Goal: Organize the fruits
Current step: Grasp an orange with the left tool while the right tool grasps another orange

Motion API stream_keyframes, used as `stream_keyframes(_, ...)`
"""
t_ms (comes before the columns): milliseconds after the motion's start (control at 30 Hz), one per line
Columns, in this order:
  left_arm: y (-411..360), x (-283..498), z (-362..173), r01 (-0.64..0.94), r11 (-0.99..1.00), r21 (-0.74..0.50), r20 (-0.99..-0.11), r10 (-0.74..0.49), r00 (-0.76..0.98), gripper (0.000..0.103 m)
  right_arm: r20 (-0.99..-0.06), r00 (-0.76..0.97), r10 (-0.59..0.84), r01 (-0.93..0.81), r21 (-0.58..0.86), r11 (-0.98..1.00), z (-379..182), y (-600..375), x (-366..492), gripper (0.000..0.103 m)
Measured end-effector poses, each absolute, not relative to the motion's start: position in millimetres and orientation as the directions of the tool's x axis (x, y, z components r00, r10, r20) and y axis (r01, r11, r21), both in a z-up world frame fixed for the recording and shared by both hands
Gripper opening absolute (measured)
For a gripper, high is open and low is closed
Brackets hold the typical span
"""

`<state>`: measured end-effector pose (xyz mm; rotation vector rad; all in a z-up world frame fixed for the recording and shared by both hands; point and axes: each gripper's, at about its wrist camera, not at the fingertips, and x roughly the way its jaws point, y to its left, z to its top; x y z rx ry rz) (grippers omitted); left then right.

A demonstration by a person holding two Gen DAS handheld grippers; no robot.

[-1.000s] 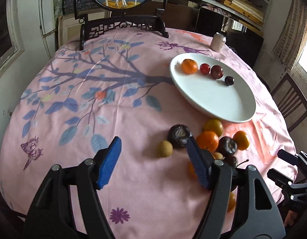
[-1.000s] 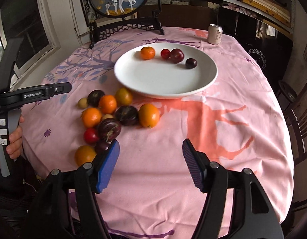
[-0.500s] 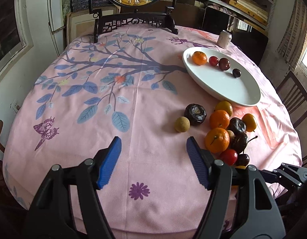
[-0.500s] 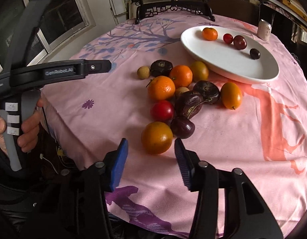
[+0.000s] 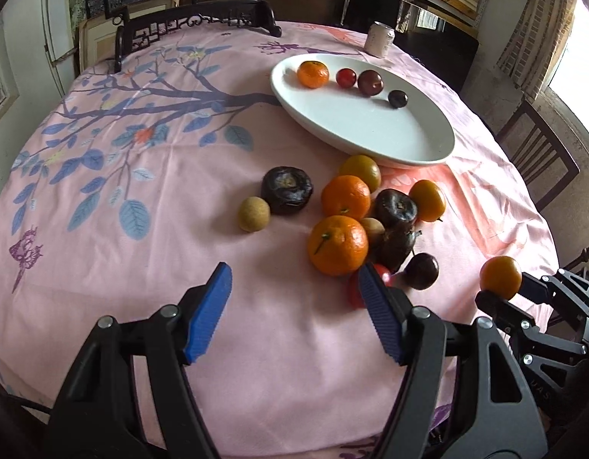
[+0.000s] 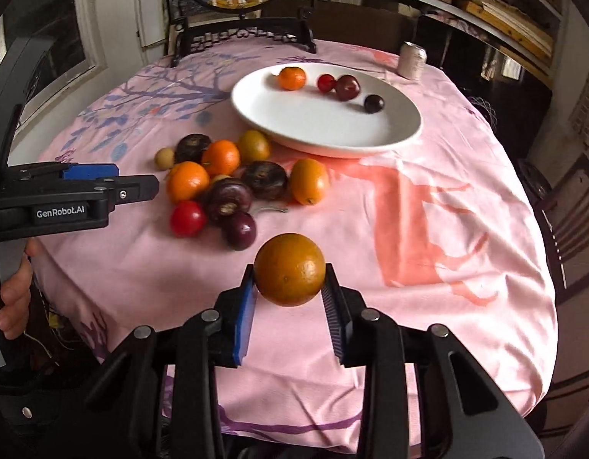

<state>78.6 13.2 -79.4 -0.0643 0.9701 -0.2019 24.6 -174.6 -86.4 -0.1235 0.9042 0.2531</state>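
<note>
The right tool (image 6: 288, 294) has just been closing and now pinches a round, dull-orange citrus fruit with a pitted rind (image 6: 289, 269) between its blue ribbed pads, clear above the pink printed cloth of the tabletop (image 6: 428, 229). The pads meet the fruit low on its two sides, so most of the ball stands above them; I judge that a firm rind like this takes the squeeze well, but a round, slightly waxy skin could roll out upward if the grip is light. A hold across the widest part would be surer.

The left tool (image 5: 294, 298) stands fairly wide with nothing between its pads, hovering over bare cloth just short of the loose heap of fruit: two bright, glossy mandarins (image 5: 338, 244), wrinkled dark mangosteens (image 5: 287, 190), a smooth red cherry-like fruit (image 6: 187, 218), a dark purple plum (image 6: 239, 230) and a small, rough tan longan (image 5: 253, 214). The dark shrivelled ones look softer and likely bruise; the small smooth ones are light and apt to skid.

The wide, shallow white ceramic plate (image 6: 390, 134) lies beyond the heap, with four small fruits along its far side. A pale drinks can (image 6: 412, 60) stands behind it.
</note>
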Motion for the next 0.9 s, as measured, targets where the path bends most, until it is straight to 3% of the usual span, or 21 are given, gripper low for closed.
stream_keyframes(67, 4.7, 85.4, -83.0, 0.149, 0.976, -0.158, -0.821, -0.213, 0.529, 0.068, -0.794, 0.579, 0.182, -0.251, 0.039, 0.967, -91.1, -187.4, 24.7, 0.034)
stream_keyframes(133, -1.5, 91.9, -87.1, 0.151, 0.975, -0.163, -0.83, -0.218, 0.514, 0.055, -0.792, 0.578, 0.197, -0.25, 0.058, 0.967, -92.3, -193.4, 23.4, 0.034)
stream_keyframes(400, -14.4, 112.2, -103.3, 0.15, 0.961, -0.231, -0.834, -0.275, 0.479, 0.041, -0.77, 0.59, 0.241, -0.26, 0.101, 0.96, -87.5, -199.6, 17.7, 0.034)
stream_keyframes(900, -4.7, 95.1, -43.6, 0.183, 0.974, -0.137, -0.776, -0.22, 0.592, 0.04, -0.751, 0.61, 0.254, -0.256, 0.116, 0.96, -76.0, -199.4, 42.5, 0.034)
